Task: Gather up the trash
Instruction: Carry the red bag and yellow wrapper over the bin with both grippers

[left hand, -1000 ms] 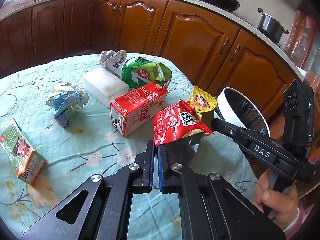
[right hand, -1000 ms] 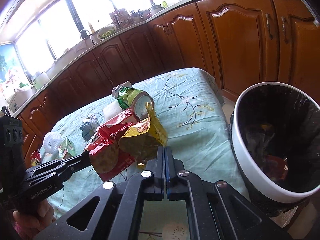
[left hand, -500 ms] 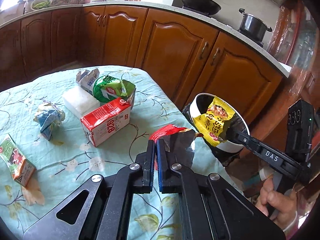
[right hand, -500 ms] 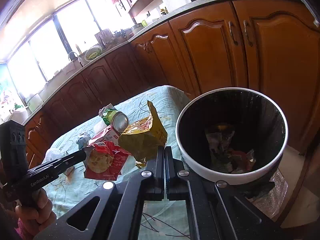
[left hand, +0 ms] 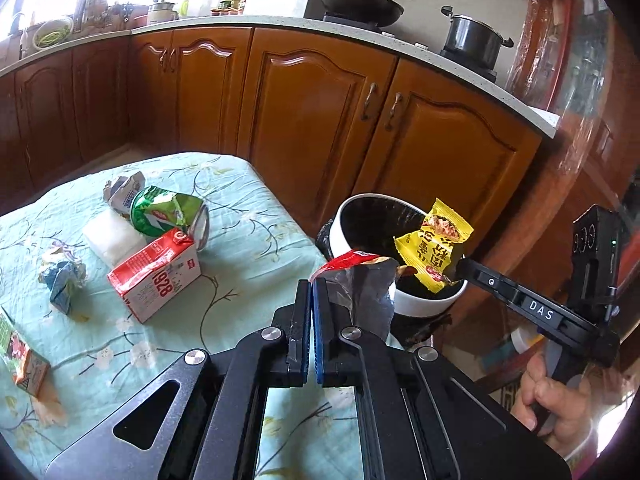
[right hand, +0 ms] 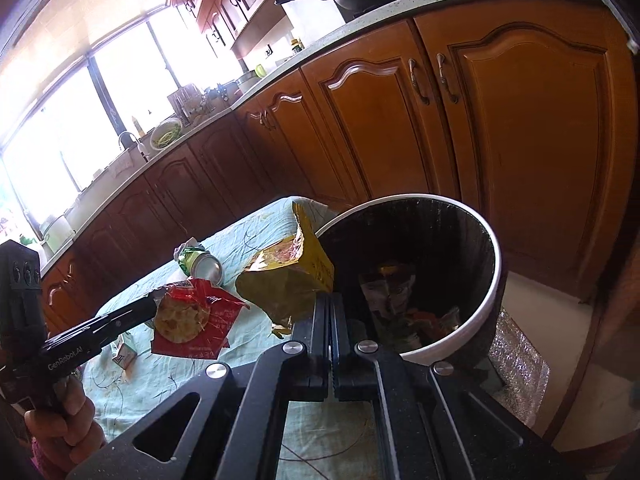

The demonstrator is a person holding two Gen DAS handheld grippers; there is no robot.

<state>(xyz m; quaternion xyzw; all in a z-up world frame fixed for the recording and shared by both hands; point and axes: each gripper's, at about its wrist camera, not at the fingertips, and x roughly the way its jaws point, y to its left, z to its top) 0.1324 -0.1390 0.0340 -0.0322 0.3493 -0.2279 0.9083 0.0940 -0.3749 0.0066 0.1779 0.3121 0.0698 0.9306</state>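
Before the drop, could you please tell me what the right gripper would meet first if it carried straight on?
Probably the bin: the right gripper, shut on the yellow wrapper, points into its open mouth, though depth is unclear.

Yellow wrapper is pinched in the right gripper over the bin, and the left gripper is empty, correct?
Not quite. The left gripper is not empty: the left wrist view shows it shut on a red wrapper. The rest holds: the right gripper pinches the yellow wrapper over the bin.
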